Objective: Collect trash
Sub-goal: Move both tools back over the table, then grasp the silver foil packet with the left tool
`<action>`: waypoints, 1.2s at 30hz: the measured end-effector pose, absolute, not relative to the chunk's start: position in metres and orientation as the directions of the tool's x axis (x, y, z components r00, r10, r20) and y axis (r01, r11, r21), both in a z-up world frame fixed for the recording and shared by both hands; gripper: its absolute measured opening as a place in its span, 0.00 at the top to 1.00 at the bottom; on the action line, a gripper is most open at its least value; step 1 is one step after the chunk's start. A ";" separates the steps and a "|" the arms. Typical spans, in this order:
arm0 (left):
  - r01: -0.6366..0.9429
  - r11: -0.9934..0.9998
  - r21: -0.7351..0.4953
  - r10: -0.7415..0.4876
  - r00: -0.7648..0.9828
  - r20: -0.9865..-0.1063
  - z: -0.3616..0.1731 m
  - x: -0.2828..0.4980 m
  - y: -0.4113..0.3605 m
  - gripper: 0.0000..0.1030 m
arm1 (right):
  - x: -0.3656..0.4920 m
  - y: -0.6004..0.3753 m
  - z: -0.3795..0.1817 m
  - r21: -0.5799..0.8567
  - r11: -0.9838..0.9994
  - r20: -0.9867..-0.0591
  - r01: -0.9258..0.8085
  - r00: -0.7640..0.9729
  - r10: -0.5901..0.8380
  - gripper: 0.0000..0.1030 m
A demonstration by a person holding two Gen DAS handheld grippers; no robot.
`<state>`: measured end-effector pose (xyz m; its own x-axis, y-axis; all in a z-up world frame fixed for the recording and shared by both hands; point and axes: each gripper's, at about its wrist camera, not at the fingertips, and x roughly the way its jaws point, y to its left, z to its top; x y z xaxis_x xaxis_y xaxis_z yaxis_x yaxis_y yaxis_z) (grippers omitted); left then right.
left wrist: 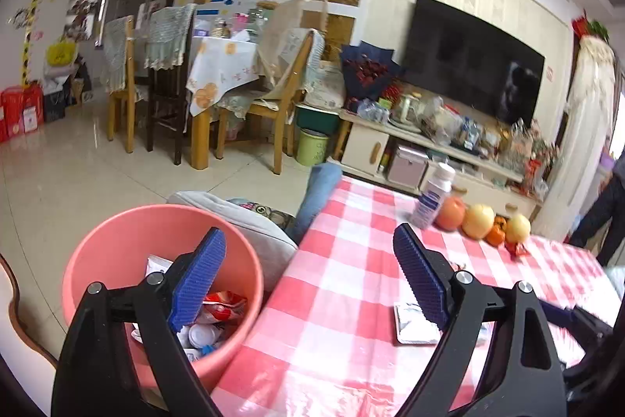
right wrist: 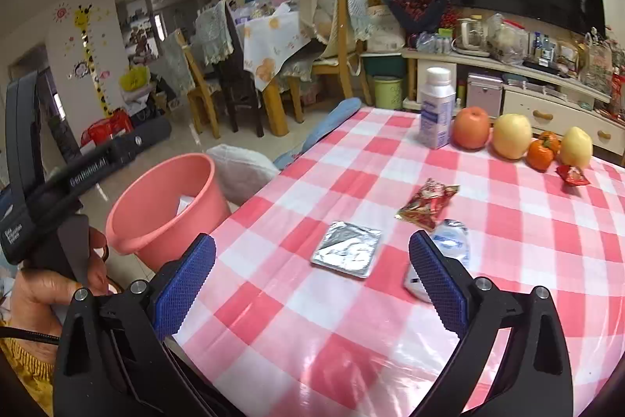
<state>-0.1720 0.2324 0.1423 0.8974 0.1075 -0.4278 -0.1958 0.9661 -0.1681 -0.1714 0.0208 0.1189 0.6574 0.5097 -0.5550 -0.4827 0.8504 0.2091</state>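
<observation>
A pink bucket (left wrist: pixel 117 245) stands on the floor against the table's left edge and holds a red and white wrapper (left wrist: pixel 223 306) and white cups (left wrist: pixel 203 335). My left gripper (left wrist: pixel 308 241) is open and empty, one finger over the bucket, the other over the checked tablecloth (left wrist: pixel 343 260). My right gripper (right wrist: pixel 312 239) is open and empty above the table. Just beyond it lie a square foil lid (right wrist: pixel 345 249), a red snack wrapper (right wrist: pixel 427 203) and a crumpled white packet (right wrist: pixel 451 245), partly hidden by the right finger. A small red wrapper (right wrist: pixel 572 175) lies by the fruit.
At the table's far edge stand a white bottle (right wrist: pixel 437 112), three apples (right wrist: pixel 511 135) and two small orange fruits (right wrist: pixel 541 153). A hand (right wrist: pixel 43 284) holds the left gripper's handle (right wrist: pixel 90 163) beside the bucket (right wrist: pixel 168 206). Grey and blue cushions, dining chairs and a TV cabinet lie beyond.
</observation>
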 end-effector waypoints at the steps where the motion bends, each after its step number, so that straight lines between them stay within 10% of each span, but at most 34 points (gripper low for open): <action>1: -0.188 0.970 -0.154 0.104 0.894 -0.436 0.143 -0.171 0.227 0.14 | -0.172 0.017 0.120 0.208 0.852 -0.552 -0.480 0.661 0.508 0.05; 36: 0.067 0.995 0.072 -0.011 0.803 -0.596 0.099 -0.161 0.089 0.14 | -0.169 -0.111 0.102 0.223 0.908 -0.582 -0.355 0.699 0.416 0.05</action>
